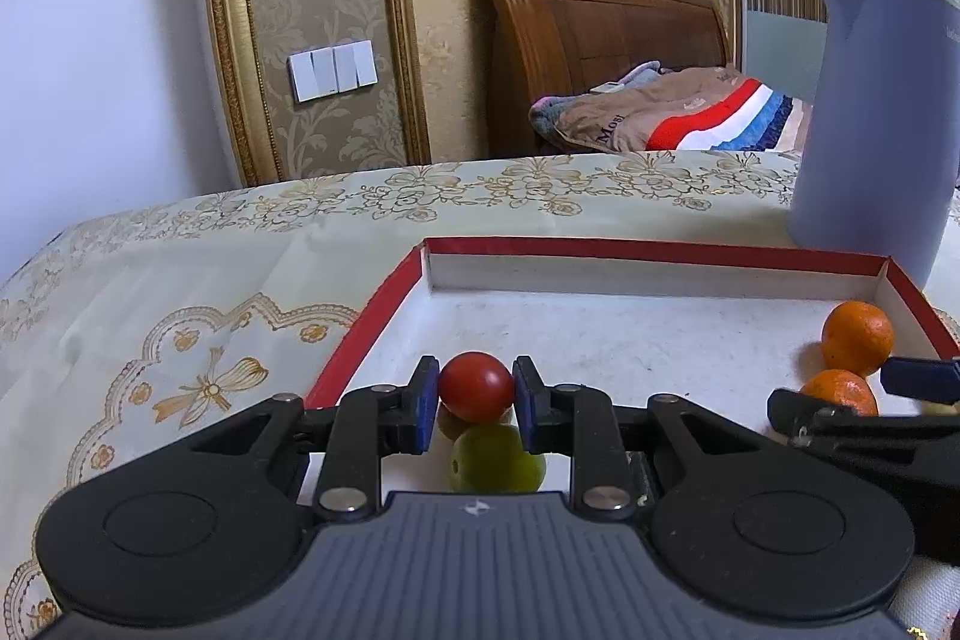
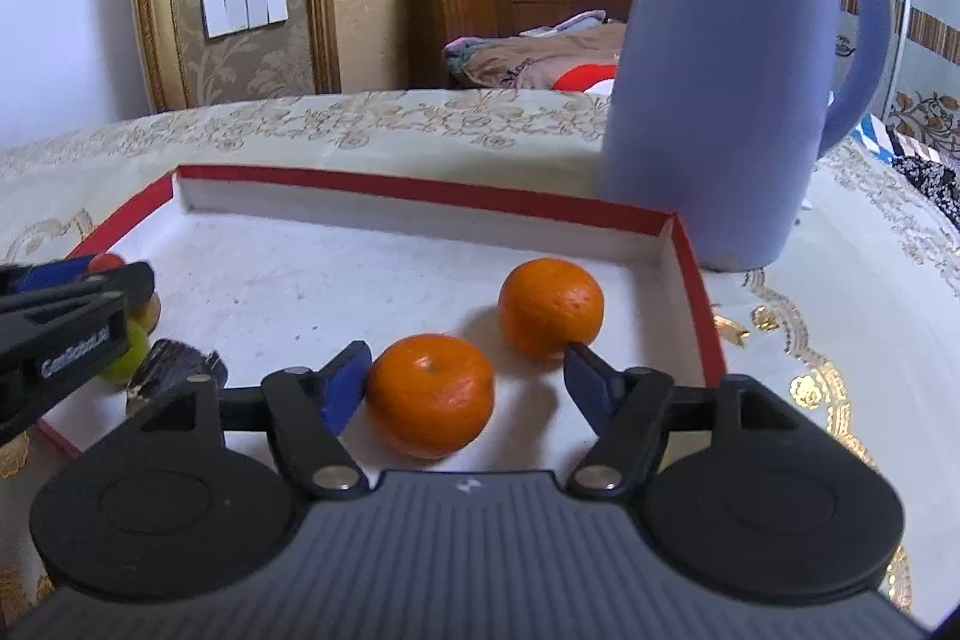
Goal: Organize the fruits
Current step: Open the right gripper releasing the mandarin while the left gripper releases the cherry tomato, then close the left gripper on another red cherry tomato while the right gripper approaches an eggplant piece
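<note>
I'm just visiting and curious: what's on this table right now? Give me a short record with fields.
container: red-edged tray with white floor
in tray: two oranges, near and far; green fruit
left gripper: fingers shut on red tomato
right gripper: fingers open, near orange between them, right pad clear of it
beside tray: blue kettle
surface: floral tablecloth
</note>
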`<state>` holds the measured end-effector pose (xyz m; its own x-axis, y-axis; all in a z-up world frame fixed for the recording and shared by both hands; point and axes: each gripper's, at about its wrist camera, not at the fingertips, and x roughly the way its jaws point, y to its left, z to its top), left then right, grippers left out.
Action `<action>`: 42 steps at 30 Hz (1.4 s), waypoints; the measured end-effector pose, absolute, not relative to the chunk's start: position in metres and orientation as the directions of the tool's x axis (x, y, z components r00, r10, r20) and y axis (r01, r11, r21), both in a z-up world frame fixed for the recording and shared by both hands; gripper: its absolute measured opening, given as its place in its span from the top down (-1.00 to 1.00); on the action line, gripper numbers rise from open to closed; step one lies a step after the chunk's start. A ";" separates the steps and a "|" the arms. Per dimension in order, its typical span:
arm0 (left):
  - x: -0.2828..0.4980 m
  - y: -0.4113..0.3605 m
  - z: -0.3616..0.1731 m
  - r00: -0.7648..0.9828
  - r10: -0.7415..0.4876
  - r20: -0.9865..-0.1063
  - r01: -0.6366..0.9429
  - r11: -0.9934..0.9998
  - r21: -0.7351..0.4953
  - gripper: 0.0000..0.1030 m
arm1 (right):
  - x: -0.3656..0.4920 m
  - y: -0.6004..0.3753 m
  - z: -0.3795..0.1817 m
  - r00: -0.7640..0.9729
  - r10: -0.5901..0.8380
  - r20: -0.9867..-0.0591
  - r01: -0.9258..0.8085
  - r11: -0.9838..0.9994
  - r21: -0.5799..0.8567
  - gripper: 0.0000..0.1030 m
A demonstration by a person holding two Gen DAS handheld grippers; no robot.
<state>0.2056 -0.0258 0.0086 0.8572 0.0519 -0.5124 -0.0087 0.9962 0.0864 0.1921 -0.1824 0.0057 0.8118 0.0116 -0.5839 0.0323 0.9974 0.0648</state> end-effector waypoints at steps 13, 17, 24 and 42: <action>0.174 -0.016 0.018 0.893 0.038 -0.448 -0.012 0.998 0.060 0.50 | 0.169 -0.191 0.016 0.870 -0.001 -0.493 0.060 0.993 0.103 -0.70; 0.146 -0.004 0.024 0.913 0.028 -0.406 -0.017 0.999 0.031 0.48 | 0.155 -0.198 0.018 0.878 0.008 -0.478 0.062 0.989 0.131 -0.70; 0.087 0.007 0.022 0.904 -0.108 -0.414 0.100 0.994 -0.043 -0.14 | 0.111 -0.210 0.021 0.883 0.069 -0.464 0.018 0.984 0.179 -0.78; 0.062 -0.001 -0.010 0.833 -0.125 -0.540 0.149 0.989 0.001 -0.17 | 0.054 -0.235 -0.001 0.882 0.036 -0.471 0.079 0.972 0.222 -0.86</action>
